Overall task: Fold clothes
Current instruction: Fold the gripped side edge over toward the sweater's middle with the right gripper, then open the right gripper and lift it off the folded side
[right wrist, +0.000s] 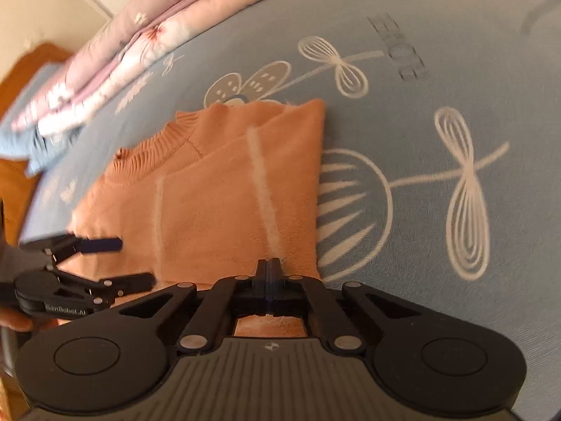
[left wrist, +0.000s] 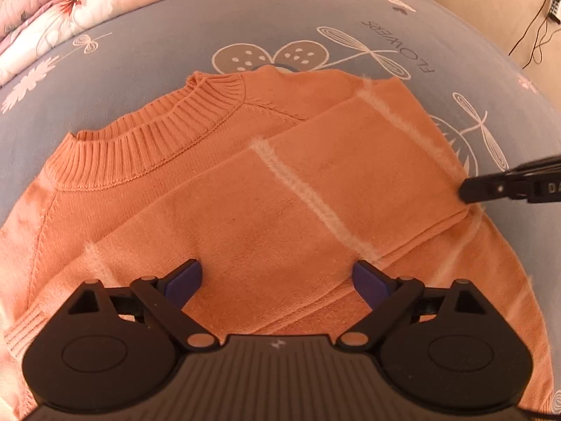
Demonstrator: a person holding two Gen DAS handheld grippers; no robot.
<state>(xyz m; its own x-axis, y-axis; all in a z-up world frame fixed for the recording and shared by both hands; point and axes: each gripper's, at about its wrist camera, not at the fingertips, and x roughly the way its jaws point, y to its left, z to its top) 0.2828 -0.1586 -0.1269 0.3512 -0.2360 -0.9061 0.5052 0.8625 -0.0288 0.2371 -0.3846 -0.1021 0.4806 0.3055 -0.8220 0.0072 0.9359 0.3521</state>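
Orange sweater (left wrist: 217, 189) lying flat mid-bed, on the blue flowered bedsheet (left wrist: 245, 17), one sleeve folded across its chest. Its collar points toward the bed's far edge, where the pink quilt (left wrist: 52, 17) lies; its long axis runs from that edge back toward me. My left gripper (left wrist: 277, 277) hangs over the hem, jaws apart and empty. My right gripper (right wrist: 268, 270) is closed at the sweater's right edge; whether it pinches fabric I cannot tell. Risk, as I judge it: a lift with only a thin pinch could let the knit slip and undo the sleeve fold.
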